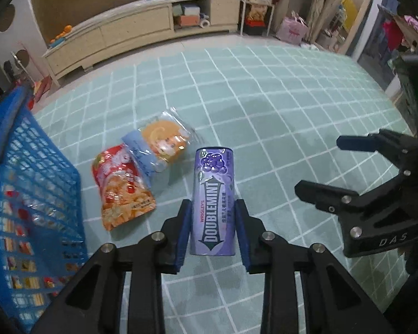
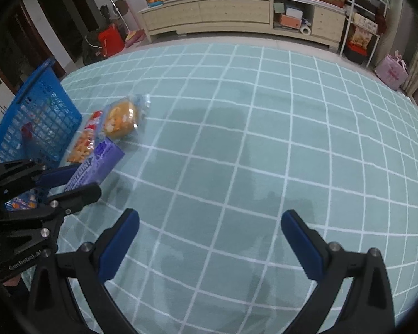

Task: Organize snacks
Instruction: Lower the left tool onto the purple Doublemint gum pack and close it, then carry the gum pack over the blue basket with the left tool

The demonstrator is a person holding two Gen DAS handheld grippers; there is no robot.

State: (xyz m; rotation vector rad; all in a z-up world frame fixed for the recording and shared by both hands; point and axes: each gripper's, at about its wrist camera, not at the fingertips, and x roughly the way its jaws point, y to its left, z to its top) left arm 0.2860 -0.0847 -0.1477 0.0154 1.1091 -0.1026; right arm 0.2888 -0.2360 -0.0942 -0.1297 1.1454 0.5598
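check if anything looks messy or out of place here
Two snack packets lie overlapped and askew on the mat beside the blue basket, not in it. The left gripper holds the gum can. Nothing spilled or damaged.

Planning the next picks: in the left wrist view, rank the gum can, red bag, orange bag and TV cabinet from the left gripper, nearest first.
1. Gum can, between the left gripper's fingers.
2. Red bag, on the left.
3. Orange bag, behind it.
4. TV cabinet, by the far wall.
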